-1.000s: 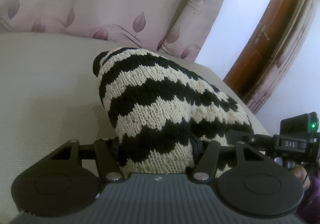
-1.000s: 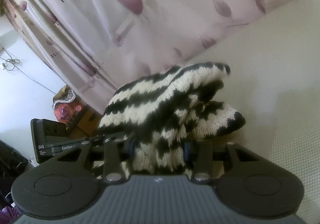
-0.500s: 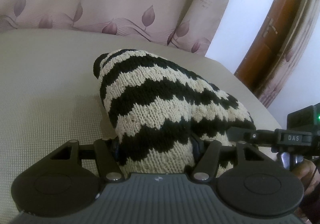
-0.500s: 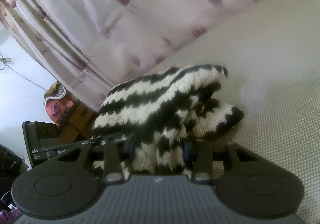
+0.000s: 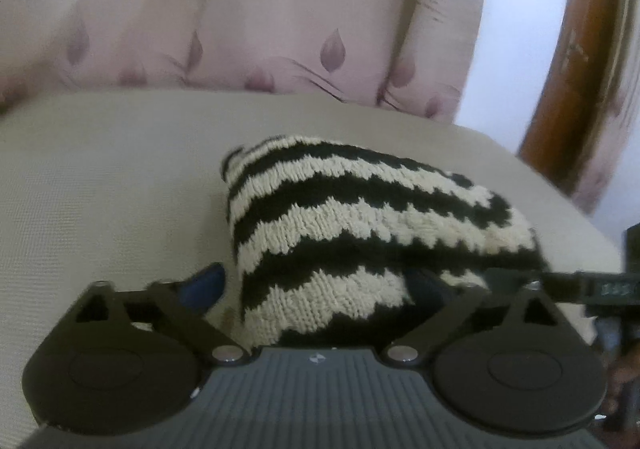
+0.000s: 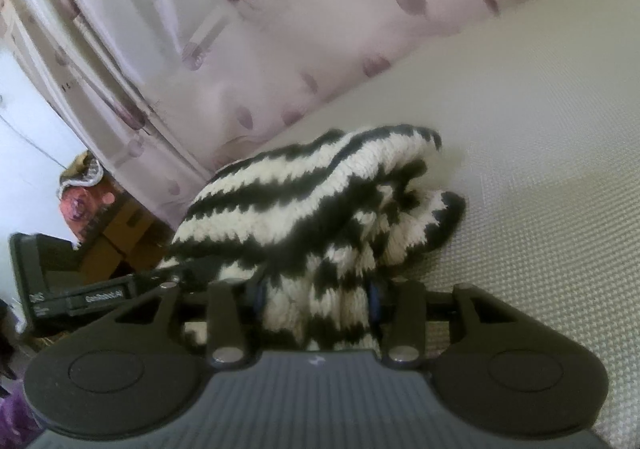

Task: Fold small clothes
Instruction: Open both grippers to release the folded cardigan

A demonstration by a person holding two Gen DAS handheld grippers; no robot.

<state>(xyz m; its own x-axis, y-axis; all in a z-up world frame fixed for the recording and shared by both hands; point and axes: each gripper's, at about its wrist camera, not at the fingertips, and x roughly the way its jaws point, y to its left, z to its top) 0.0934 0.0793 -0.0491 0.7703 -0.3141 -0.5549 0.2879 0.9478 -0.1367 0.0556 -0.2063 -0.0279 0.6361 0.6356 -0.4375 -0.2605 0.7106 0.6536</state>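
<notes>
A small knitted garment (image 5: 352, 225) with black and cream zigzag stripes lies bunched on a beige woven surface (image 5: 100, 185). My left gripper (image 5: 320, 289) is open: its fingers (image 5: 204, 281) stand apart on either side of the knit's near edge. In the right wrist view the same garment (image 6: 320, 209) is folded over on itself. My right gripper (image 6: 316, 297) is shut on the garment's near edge, the knit squeezed between its blue pads. The right gripper's body shows at the right edge of the left wrist view (image 5: 600, 289).
A pink curtain (image 5: 260, 17) with leaf prints hangs behind the surface. A brown wooden door frame (image 5: 576, 49) stands at the right. Cardboard boxes and a bundle (image 6: 100, 217) lie beyond the surface's far edge in the right wrist view. The left gripper's body (image 6: 80, 289) shows there too.
My left gripper has opened and let go of the knit's edge. The garment has sunk lower onto the surface. My right gripper still holds its edge.
</notes>
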